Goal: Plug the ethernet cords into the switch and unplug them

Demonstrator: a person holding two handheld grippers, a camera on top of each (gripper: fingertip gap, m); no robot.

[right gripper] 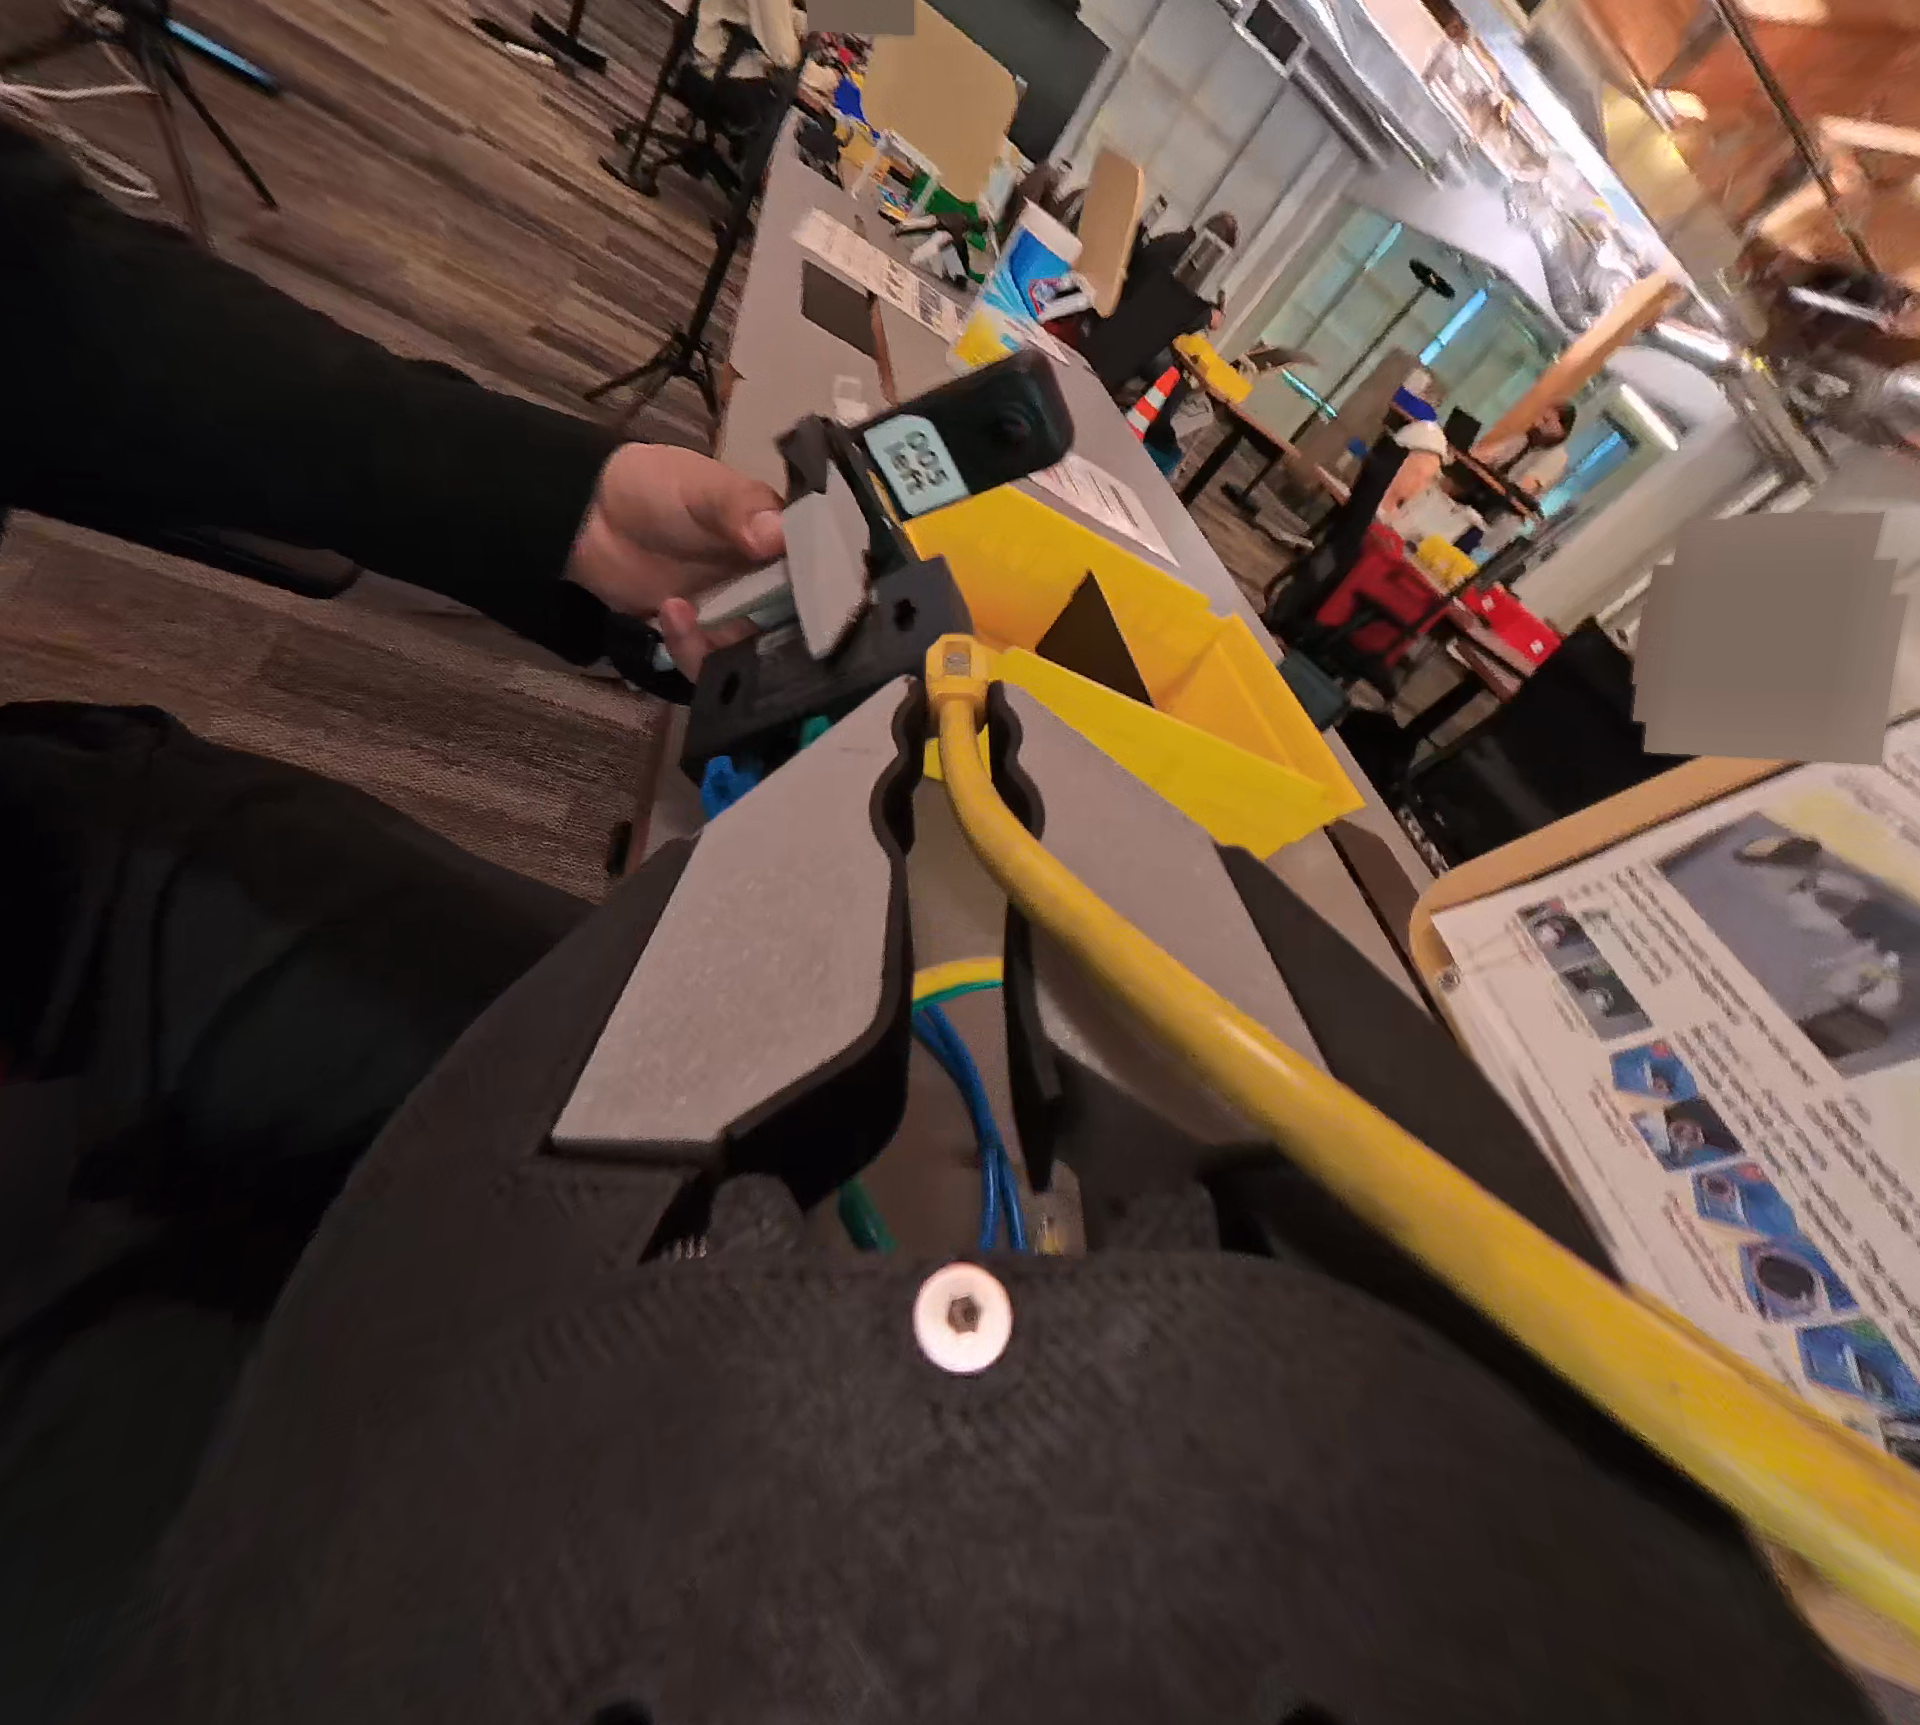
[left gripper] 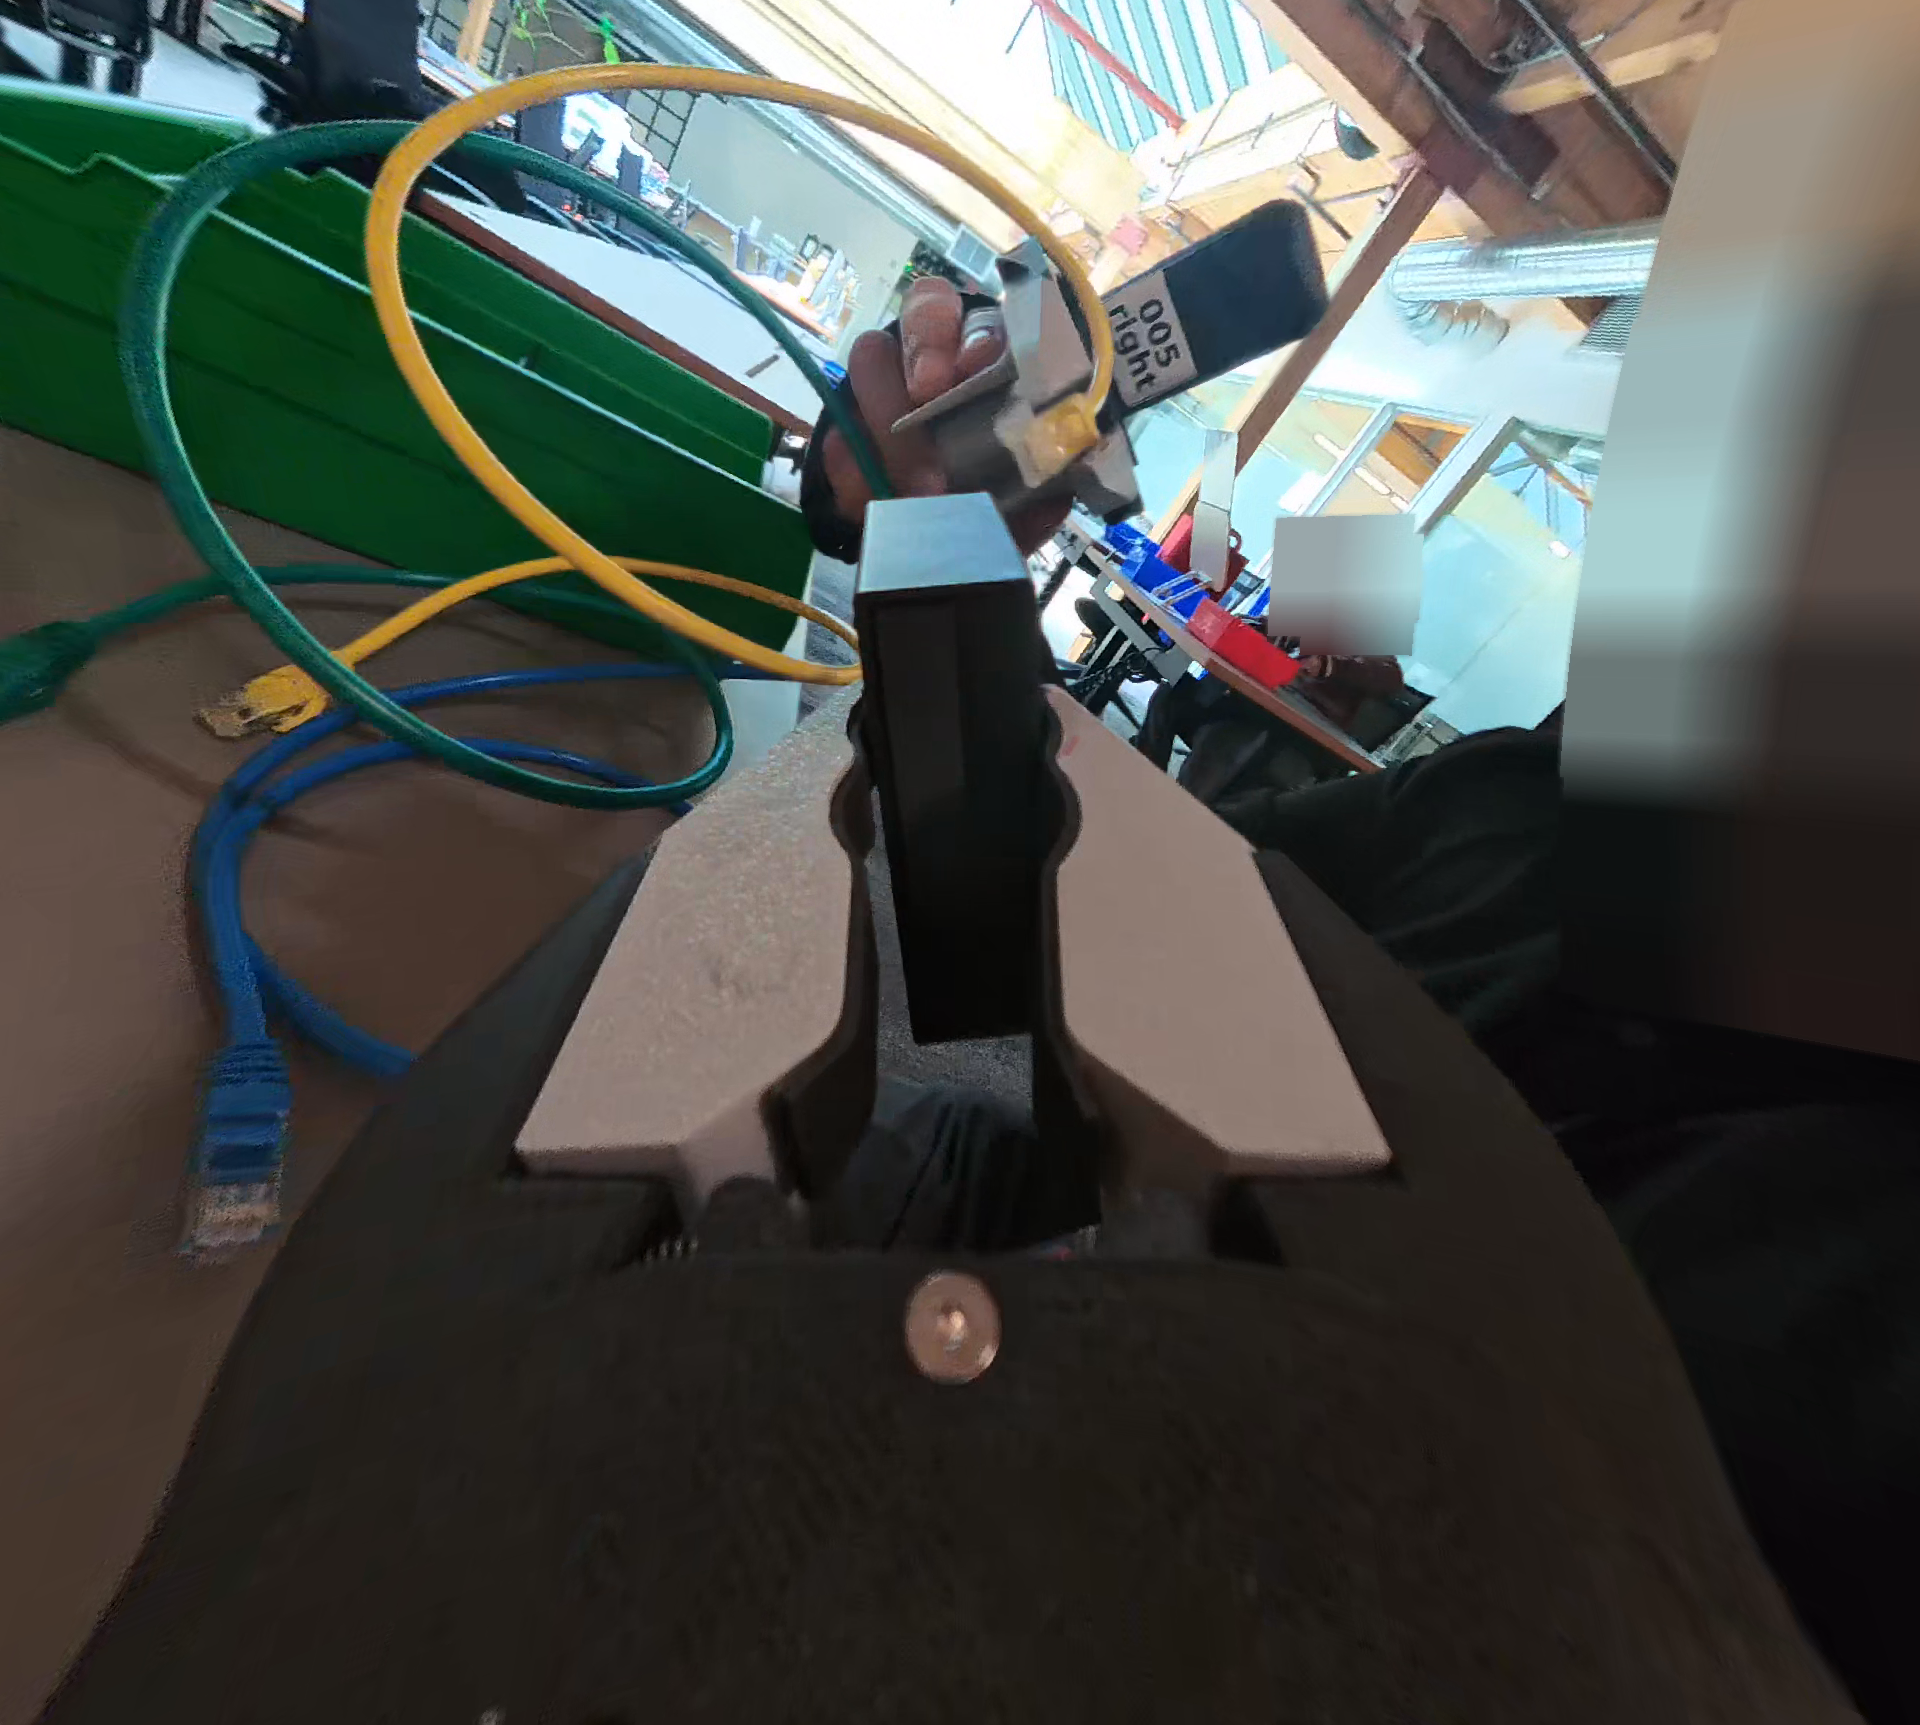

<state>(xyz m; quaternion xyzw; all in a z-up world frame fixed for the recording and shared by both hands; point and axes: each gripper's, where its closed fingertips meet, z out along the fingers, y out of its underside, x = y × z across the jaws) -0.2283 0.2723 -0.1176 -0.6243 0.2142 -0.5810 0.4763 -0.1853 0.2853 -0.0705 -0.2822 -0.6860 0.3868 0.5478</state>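
Observation:
My left gripper is shut on the black switch, which stands up between the fingers with its metal end on top. My right gripper is shut on the yellow ethernet cord just behind its plug. The plug is held close beside the switch; no port is visible. In the left wrist view the right gripper hovers just beyond the switch's top, and the yellow cord loops up and left. In the right wrist view the left gripper is held by a hand.
On the brown table lie the yellow cord's other plug, a green cord and a blue cord. A green bin stands behind them. A yellow bin sits beyond the switch, and a printed sheet lies to the right. The tips of one gripper are about 7 cm away from the tips of the other.

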